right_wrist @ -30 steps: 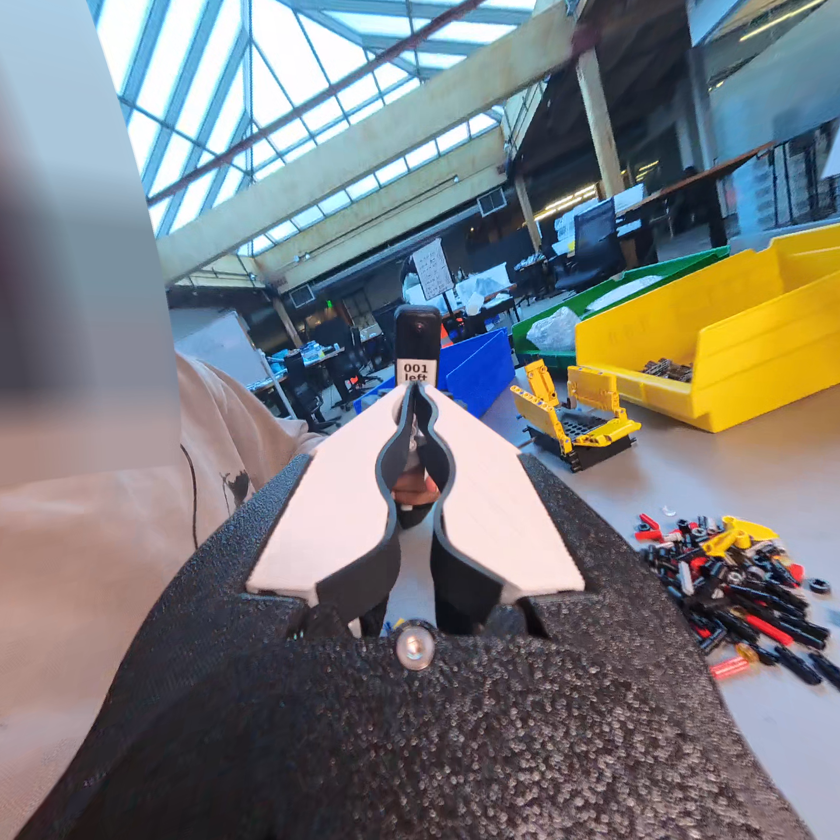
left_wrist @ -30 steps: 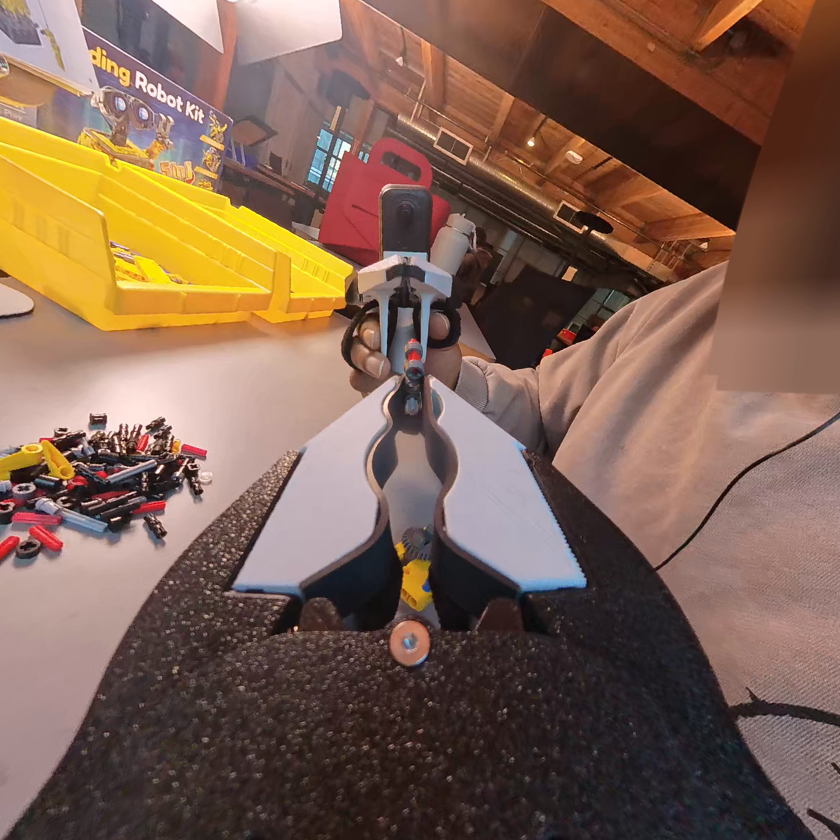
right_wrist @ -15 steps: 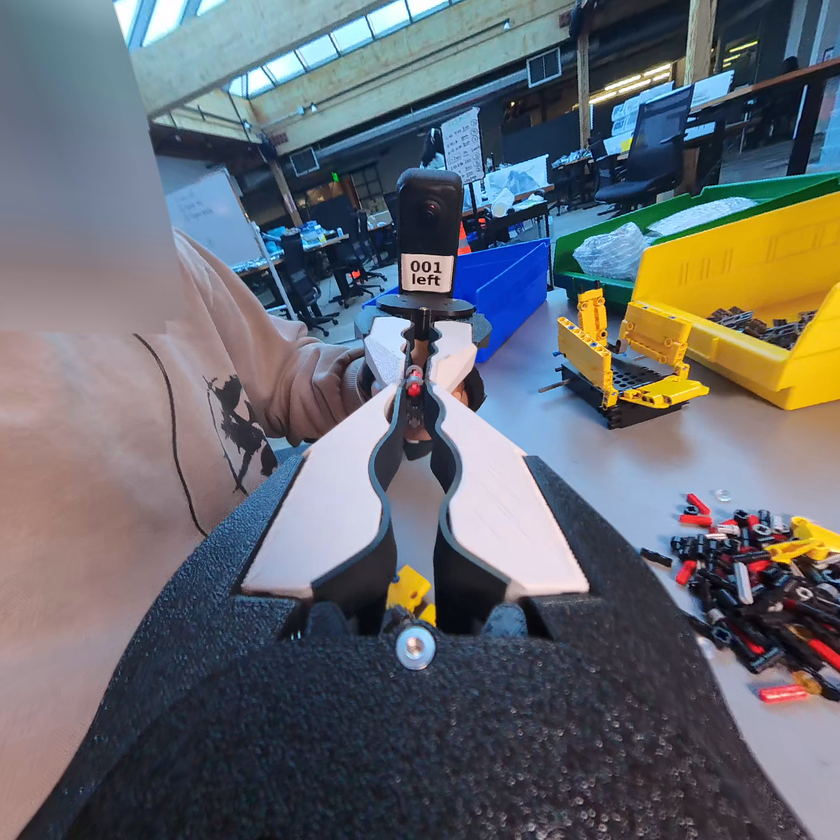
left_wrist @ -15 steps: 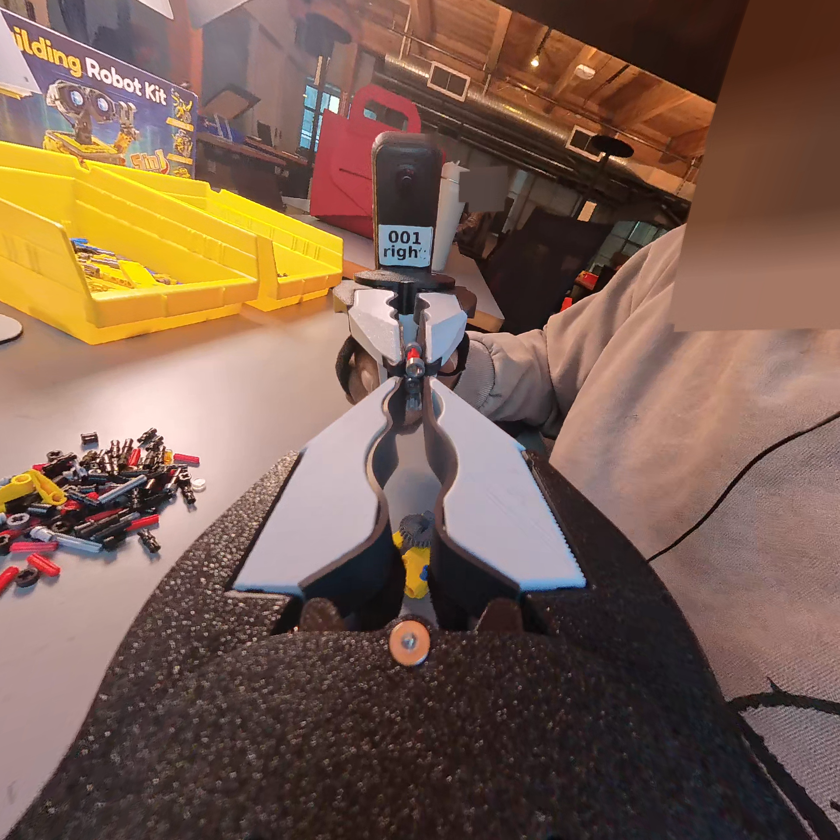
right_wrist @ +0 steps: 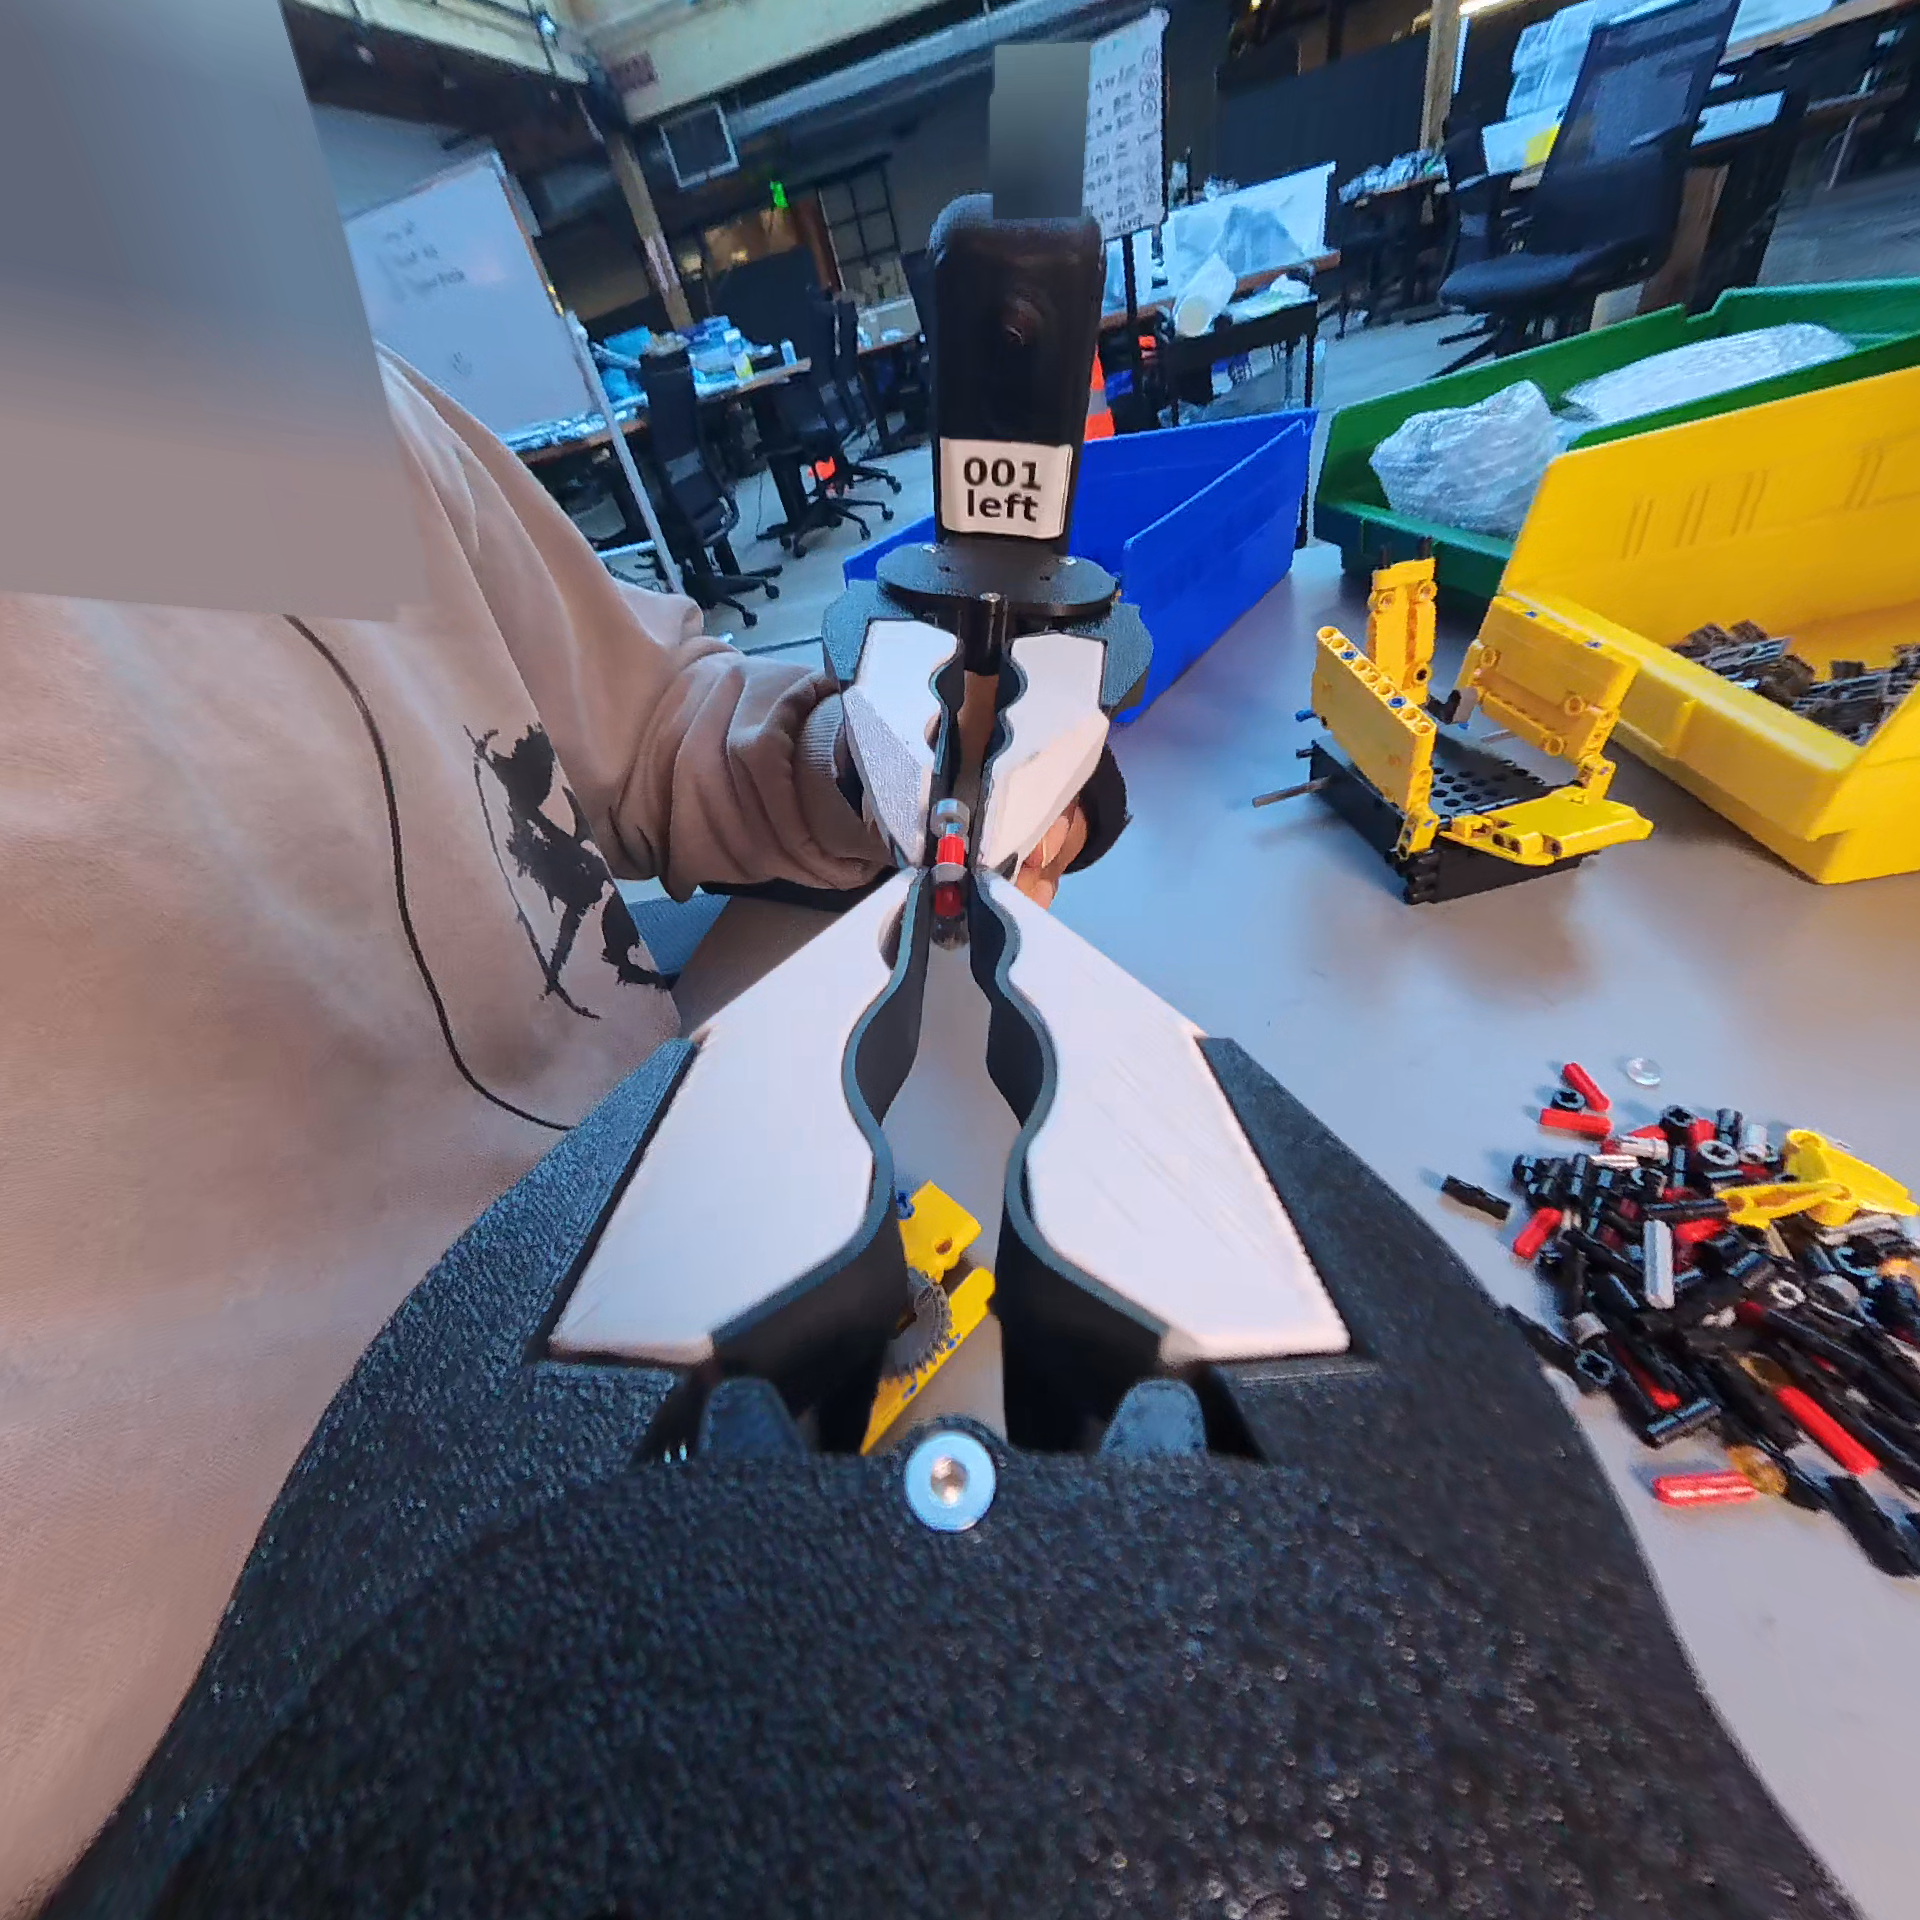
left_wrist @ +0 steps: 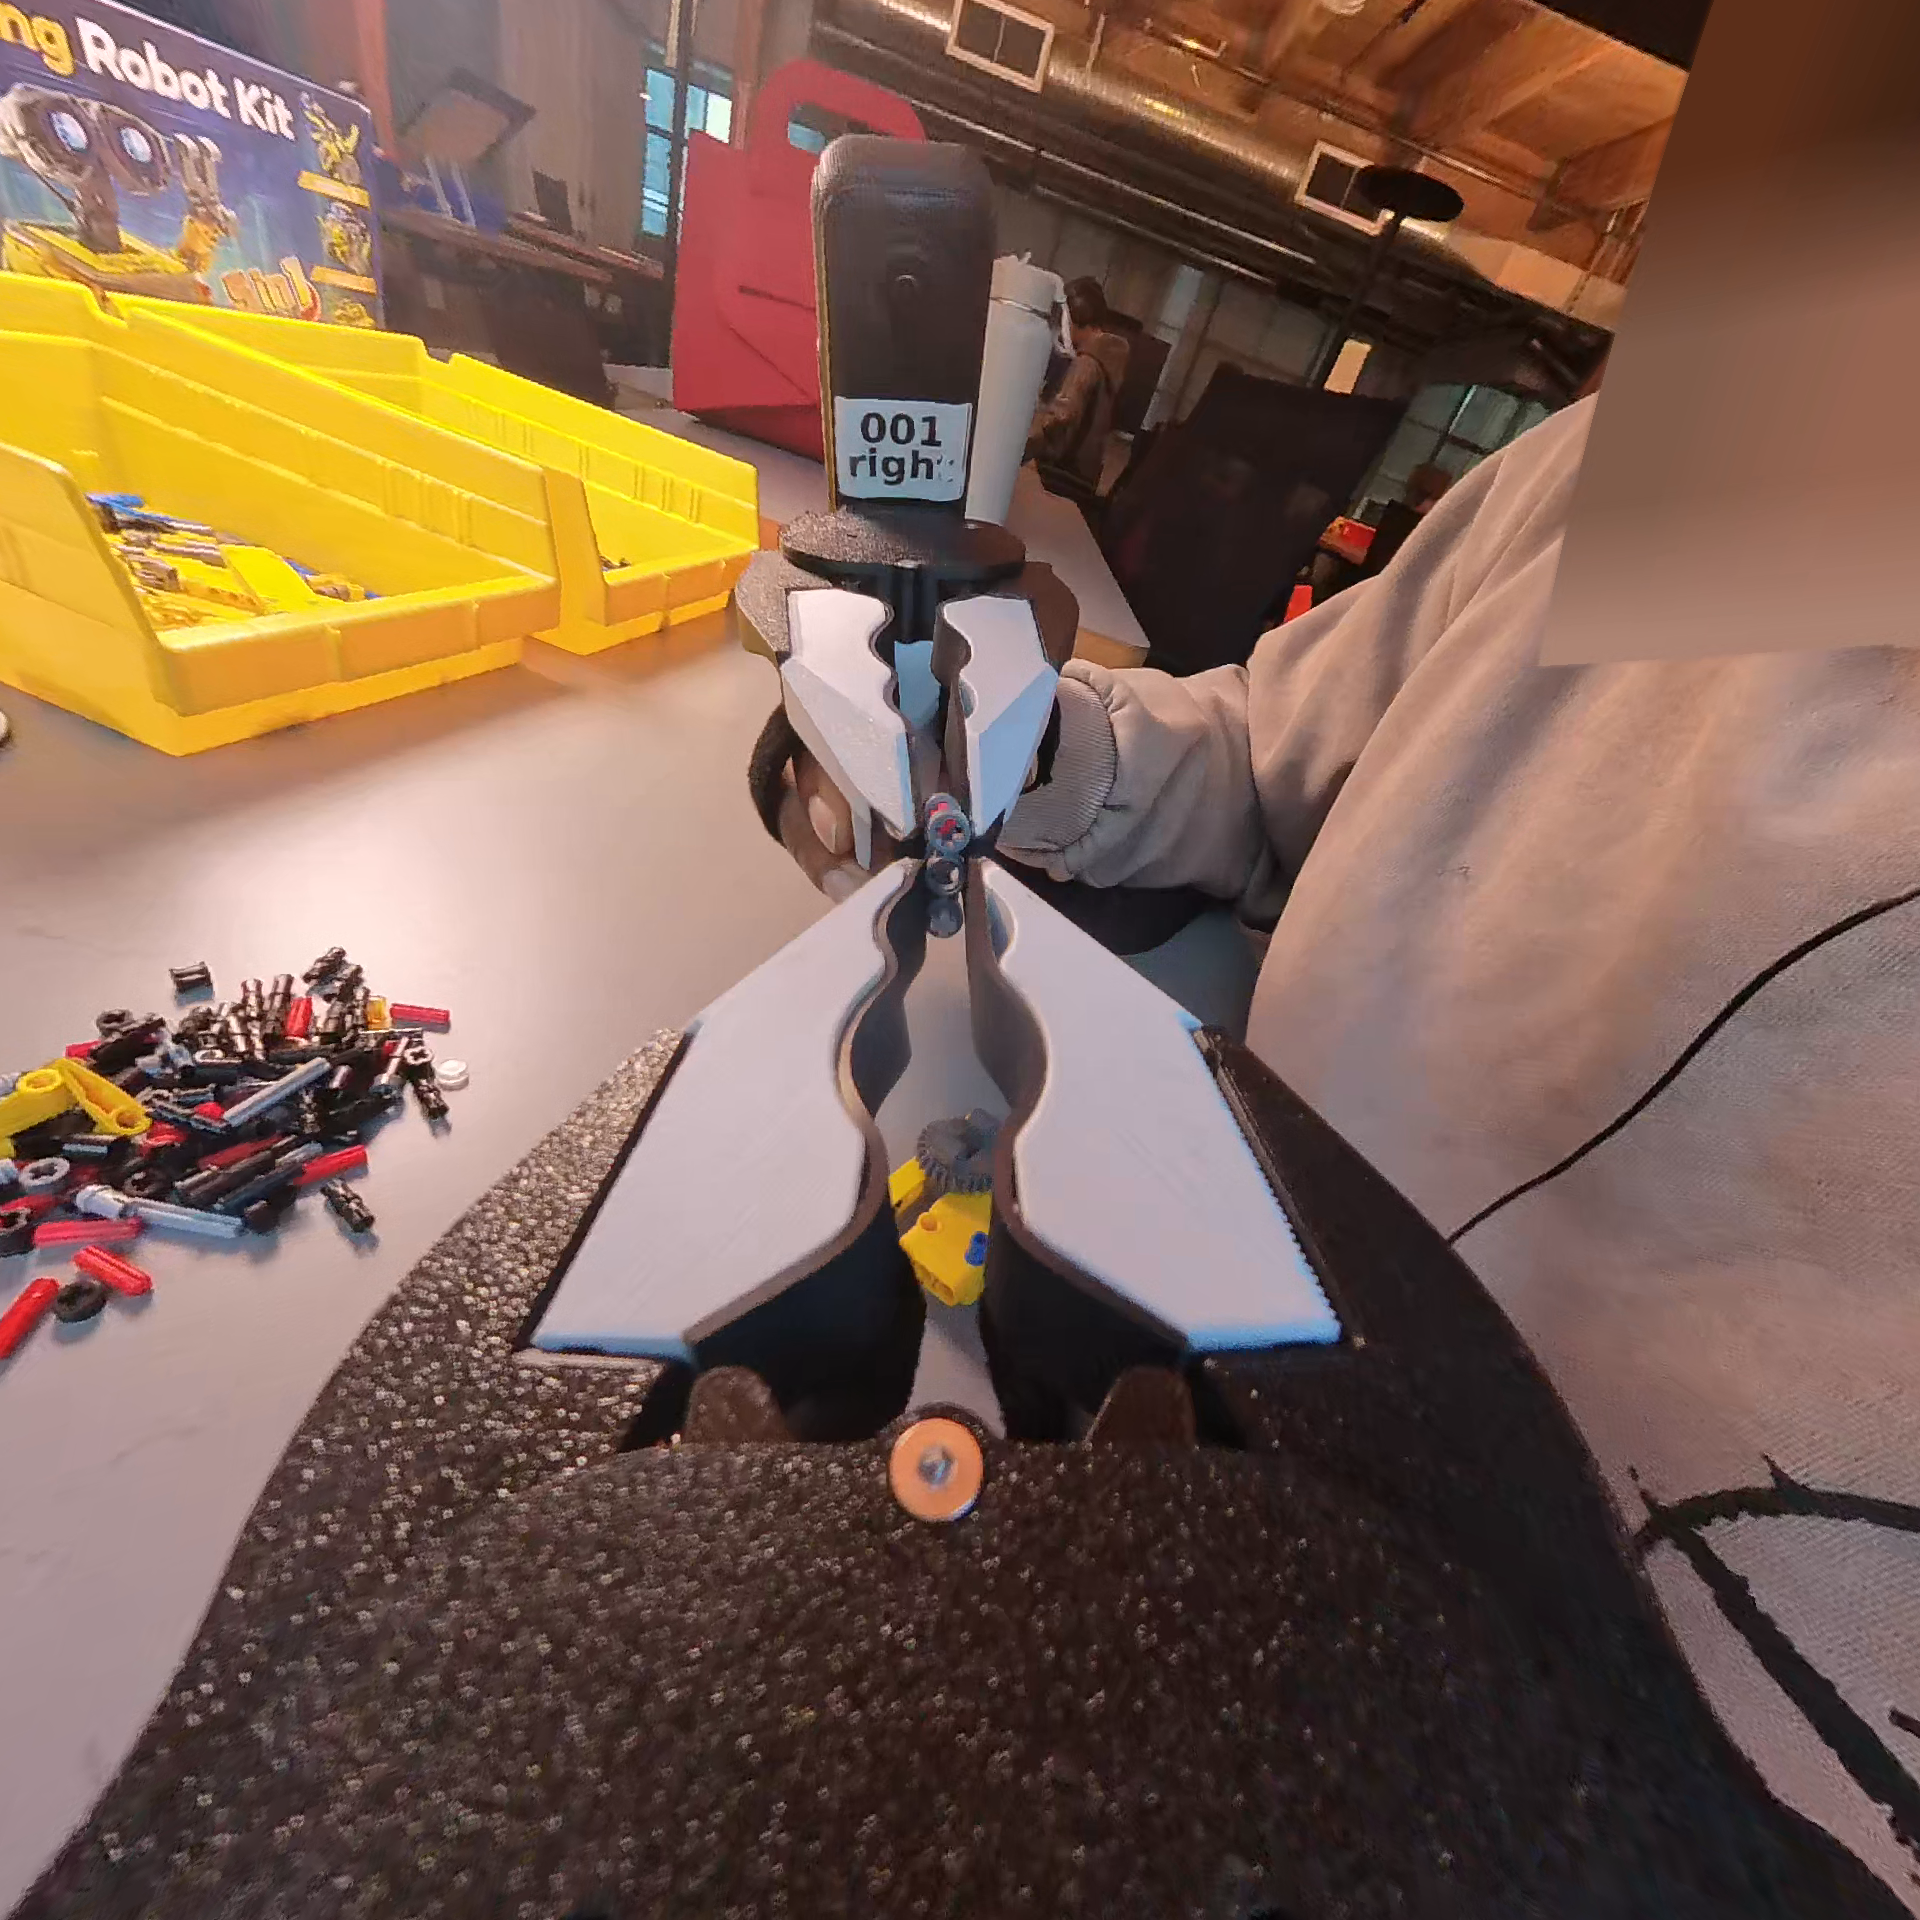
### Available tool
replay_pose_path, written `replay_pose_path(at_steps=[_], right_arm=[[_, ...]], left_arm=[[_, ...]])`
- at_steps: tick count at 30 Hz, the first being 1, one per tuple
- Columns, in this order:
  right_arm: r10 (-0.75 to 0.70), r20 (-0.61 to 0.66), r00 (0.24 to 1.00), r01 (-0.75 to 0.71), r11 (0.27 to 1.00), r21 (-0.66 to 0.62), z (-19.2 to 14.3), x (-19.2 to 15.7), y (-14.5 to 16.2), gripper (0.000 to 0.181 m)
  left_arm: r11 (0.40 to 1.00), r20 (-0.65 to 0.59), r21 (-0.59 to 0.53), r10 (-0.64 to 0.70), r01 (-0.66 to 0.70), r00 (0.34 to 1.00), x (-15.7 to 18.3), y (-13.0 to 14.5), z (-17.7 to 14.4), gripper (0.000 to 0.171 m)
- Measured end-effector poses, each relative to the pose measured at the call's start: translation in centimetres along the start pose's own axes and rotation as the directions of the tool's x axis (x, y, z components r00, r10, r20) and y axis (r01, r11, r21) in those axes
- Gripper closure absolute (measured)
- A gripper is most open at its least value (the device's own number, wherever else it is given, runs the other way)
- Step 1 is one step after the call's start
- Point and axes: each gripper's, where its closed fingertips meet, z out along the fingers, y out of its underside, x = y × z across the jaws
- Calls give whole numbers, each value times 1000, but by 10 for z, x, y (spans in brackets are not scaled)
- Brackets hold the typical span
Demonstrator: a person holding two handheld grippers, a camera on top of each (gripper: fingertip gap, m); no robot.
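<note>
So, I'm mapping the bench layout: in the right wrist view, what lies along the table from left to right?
Blue plastic bin → half-built yellow and black brick model → big yellow plastic bin; nearer the camera, the loose pile of black and red pins.

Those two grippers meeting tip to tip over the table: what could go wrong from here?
1. The left gripper and right gripper each pinch a tiny part, a dark connector and a red pin, by the very tips. A slight misalignment could pop one loose.
2. A dropped part could land in the loose pile of pins and be hard to find.
3. The yellow gear assembly lies right below and could get knocked.
</note>
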Motion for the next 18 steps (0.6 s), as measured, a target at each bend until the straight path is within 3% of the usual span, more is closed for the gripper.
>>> replay_pose_path(at_steps=[5, 10, 18], right_arm=[[14, -12, 1000, -13, 999, 38, 1, 2, -1, 164], [2, 7, 1000, -2, 999, 43, 0, -3, -1, 174], [-87, -30, 996, 88, 996, 30, 7, -6, 2, 171]], left_arm=[[999, -3, 35, 3, -3, 1000, -2, -3, -1, 166], [998, -20, 62, 18, -16, 1000, 3, -6, 0, 166], [996, -30, 70, 53, -50, 998, 9, -8, 1, 166]])
